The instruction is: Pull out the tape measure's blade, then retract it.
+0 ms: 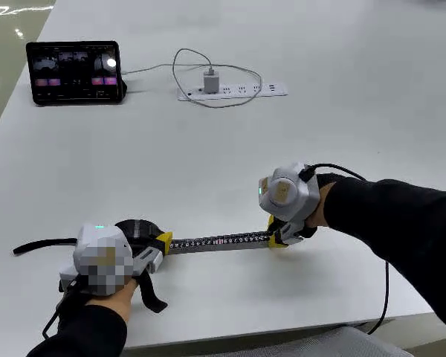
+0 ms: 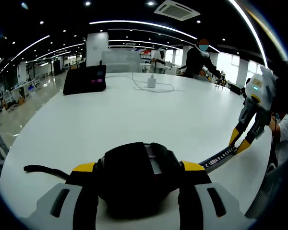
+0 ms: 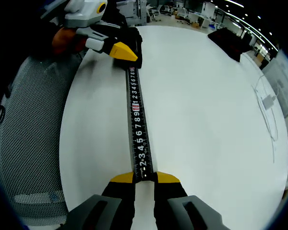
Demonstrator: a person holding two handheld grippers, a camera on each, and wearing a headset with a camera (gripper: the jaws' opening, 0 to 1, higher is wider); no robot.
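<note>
Black tape measure case (image 2: 137, 175) sits on the desk (image 1: 282, 134) clamped in my left claw (image 2: 137, 167), my right claw (image 3: 145, 177) pinching the blade (image 3: 137, 120) by its tip (partly out), so I'd pull straight and level.

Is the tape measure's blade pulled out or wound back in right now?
Out: the numbered blade spans from the case to the right gripper.

Tablet (image 1: 74, 71) and power strip (image 1: 234, 91) on white table (image 1: 320, 134).
</note>
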